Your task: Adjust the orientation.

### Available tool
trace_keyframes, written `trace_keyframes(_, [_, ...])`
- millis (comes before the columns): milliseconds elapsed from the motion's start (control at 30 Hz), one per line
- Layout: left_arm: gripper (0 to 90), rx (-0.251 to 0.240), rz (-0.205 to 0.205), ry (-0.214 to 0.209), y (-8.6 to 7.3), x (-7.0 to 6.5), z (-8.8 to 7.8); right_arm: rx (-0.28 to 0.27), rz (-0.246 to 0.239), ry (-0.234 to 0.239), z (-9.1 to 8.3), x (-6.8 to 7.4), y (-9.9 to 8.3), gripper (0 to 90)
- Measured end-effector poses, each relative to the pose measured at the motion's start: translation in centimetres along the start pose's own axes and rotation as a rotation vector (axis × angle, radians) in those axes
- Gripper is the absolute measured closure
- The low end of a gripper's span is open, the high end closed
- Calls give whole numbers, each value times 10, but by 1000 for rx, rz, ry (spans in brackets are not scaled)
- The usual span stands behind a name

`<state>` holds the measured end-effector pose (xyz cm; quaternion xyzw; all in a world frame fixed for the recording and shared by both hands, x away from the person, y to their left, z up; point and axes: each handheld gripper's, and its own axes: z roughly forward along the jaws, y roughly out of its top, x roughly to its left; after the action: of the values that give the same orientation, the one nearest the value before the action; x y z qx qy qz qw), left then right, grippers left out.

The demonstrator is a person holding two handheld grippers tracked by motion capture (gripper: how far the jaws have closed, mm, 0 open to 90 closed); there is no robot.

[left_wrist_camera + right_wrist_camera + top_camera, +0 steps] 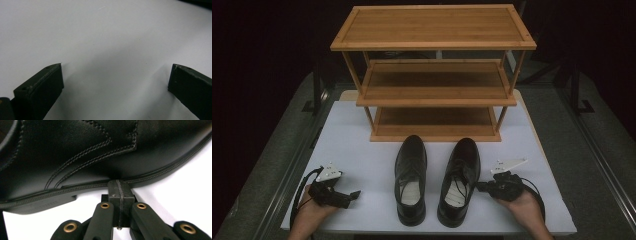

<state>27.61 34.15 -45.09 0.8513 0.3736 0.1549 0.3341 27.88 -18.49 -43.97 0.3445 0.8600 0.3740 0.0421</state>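
Two black leather dress shoes stand side by side on the white table [362, 130], toes toward the rack: the left shoe [410, 172] and the right shoe [459, 177]. My right gripper [479, 186] is shut with nothing between its jaws, and its tip touches the right shoe's outer side. In the right gripper view the closed jaws of the right gripper [119, 187] press against the sole edge of the right shoe [82, 152]. My left gripper [353, 194] lies near the table's front left, apart from the shoes. Its jaws stand wide open over bare table [112, 50].
A three-tier bamboo shoe rack [434, 75] stands at the back of the table, all its shelves bare. Dark floor and metal frame rails flank the table on both sides. A person's hands hold both grippers at the front edge.
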Motion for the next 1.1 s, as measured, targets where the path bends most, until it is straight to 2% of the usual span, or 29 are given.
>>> trace_keyframes(400, [0, -1, -1, -1, 0, 0, 0, 20, -43, 18, 23, 2, 27, 900])
trace_keyframes(667, [0, 0, -1, -1, 0, 0, 0, 25, -67, 24, 31, 4, 35, 899])
trace_keyframes(967, [0, 0, 1, 0, 0, 0, 0, 21, -49, 31, 31, 4, 34, 897])
trace_keyframes(1100, [0, -1, 0, -1, 0, 0, 0, 8, -25, 12, 26, 1, 33, 794])
